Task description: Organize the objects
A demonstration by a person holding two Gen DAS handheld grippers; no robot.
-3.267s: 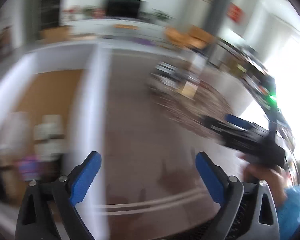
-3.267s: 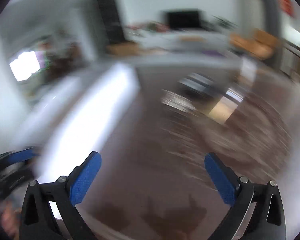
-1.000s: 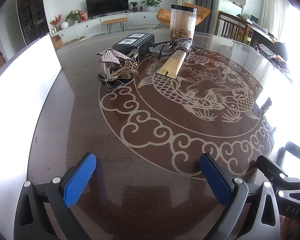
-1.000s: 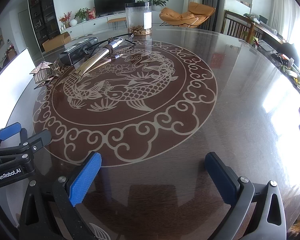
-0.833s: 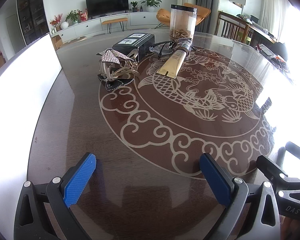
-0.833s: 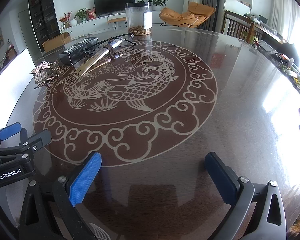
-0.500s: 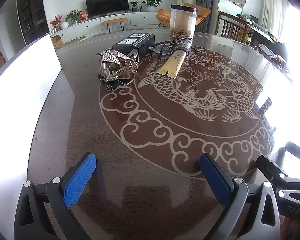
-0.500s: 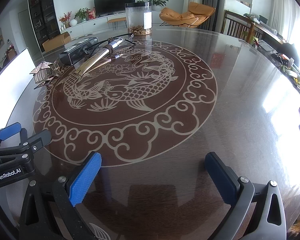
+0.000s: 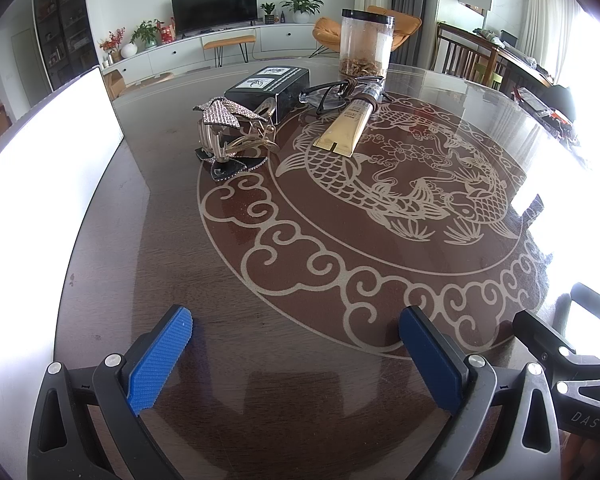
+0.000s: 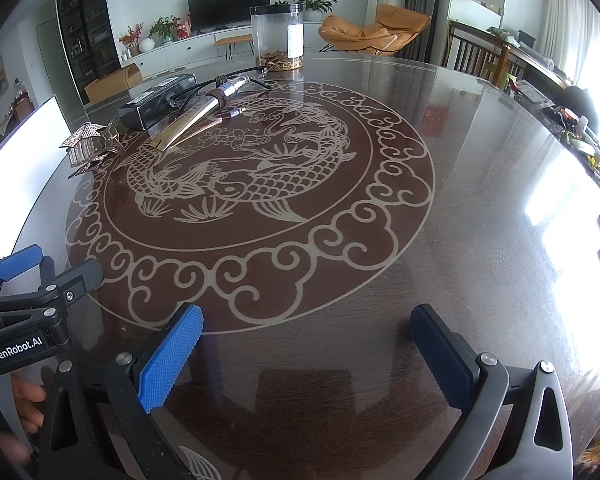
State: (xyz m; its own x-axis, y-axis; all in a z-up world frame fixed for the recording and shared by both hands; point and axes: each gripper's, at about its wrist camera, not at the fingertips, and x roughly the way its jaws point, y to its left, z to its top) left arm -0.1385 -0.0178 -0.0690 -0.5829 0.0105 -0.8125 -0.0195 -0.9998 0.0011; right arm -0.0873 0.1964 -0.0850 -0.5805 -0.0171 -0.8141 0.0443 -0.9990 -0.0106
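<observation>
Across the surface (image 9: 148, 264) sits the cluster — both the left hand-held gripper (image 9: 296, 354) and right hand-held gripper (image 10: 306, 356) are spread, empty; reach for the gold tube (image 9: 346, 126) first, squarely across its width.

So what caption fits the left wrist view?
Open left gripper hovers over fish-patterned table, facing hair clip, tube, jar.

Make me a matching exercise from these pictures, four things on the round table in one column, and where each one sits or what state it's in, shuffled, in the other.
Things:
1. clear jar
2. black box
3. gold tube
4. left gripper

Places or states:
A. lying flat on the fish pattern, cap end toward the jar
B. open, nothing between its pads
C. upright at the far side, brown bits at the bottom
D. behind the sparkly hair clips

Pairs: 1-C, 2-D, 3-A, 4-B
</observation>
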